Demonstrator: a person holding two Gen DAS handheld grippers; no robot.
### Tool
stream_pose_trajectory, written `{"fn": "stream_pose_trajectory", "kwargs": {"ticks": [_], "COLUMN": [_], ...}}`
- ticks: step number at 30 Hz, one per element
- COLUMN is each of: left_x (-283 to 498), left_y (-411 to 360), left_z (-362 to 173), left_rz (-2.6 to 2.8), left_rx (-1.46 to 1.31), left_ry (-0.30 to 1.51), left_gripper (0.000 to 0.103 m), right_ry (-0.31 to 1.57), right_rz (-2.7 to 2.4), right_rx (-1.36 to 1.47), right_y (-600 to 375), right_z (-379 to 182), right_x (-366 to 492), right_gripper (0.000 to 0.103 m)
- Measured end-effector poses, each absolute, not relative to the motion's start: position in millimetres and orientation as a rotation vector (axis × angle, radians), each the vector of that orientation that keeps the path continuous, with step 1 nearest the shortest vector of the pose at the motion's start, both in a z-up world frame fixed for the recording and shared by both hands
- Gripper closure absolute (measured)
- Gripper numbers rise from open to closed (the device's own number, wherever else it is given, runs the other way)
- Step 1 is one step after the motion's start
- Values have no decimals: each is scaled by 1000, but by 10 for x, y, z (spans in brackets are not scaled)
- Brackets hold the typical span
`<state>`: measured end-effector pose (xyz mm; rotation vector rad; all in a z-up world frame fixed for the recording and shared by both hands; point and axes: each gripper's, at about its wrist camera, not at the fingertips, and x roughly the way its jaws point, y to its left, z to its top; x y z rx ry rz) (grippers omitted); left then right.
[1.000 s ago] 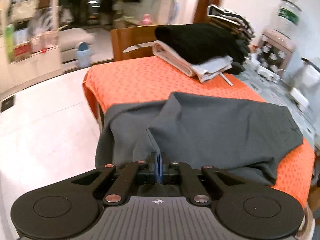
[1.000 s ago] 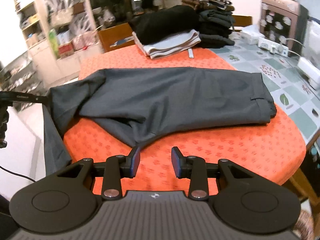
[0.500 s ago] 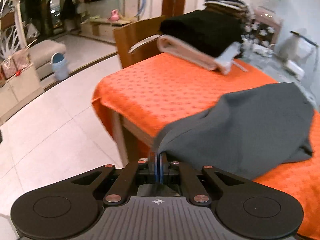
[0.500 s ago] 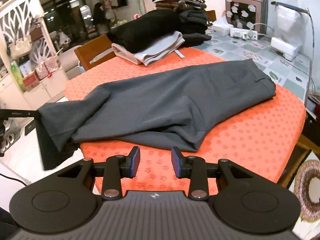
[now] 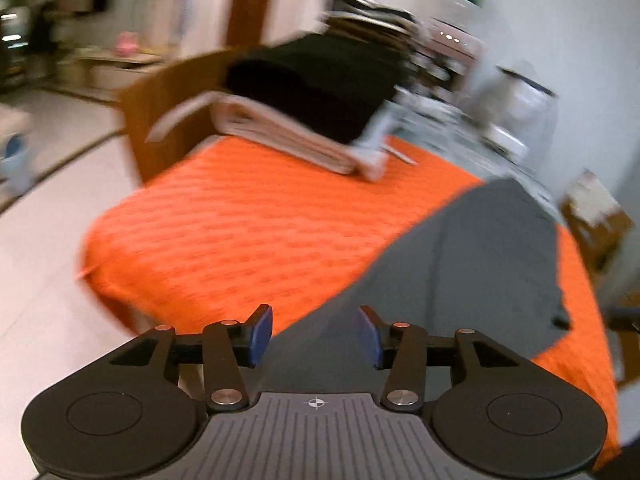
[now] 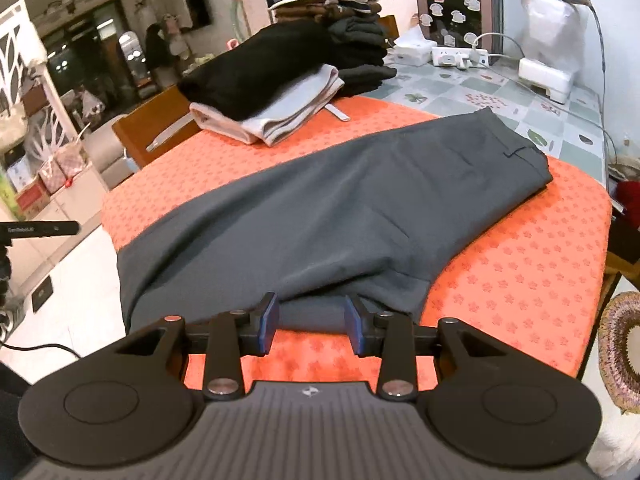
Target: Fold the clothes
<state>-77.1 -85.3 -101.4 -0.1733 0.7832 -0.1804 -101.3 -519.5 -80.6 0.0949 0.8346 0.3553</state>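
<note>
On orange cloth [image 6: 520, 248], grey trousers [image 6: 340, 208] (no legible labels) lie flat.

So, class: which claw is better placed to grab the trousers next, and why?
Probably the right claw: it is open, with the trousers' near edge between its fingers. The left claw is also open, over the cloth.

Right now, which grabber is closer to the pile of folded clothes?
Probably left. The left gripper hangs over the trousers' leg end, facing the pile; the right gripper is at their near edge.
</note>
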Motion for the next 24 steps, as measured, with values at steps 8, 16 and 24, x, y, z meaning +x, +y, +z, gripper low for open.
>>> {"fn": "stream_pose_trajectory", "kwargs": {"ticks": [8, 16, 24], "left_x": [90, 504, 577], "left_y": [-1111, -1189, -1221], "left_z": [-1344, -1547, -1566], "left_rz": [-646, -849, -902], "left_rx": [20, 128, 175], "left_ry": [877, 946, 960], "left_gripper": [53, 54, 58], "right_ry": [848, 818, 808], "right_rz": [151, -158, -286], "right_rx": [206, 441, 548], "right_y": [-4747, -3980, -3277], "right_z": [-943, -1234, -1470], "right_x": [-894, -1162, -1440], "right_gripper": [62, 62, 62]}}
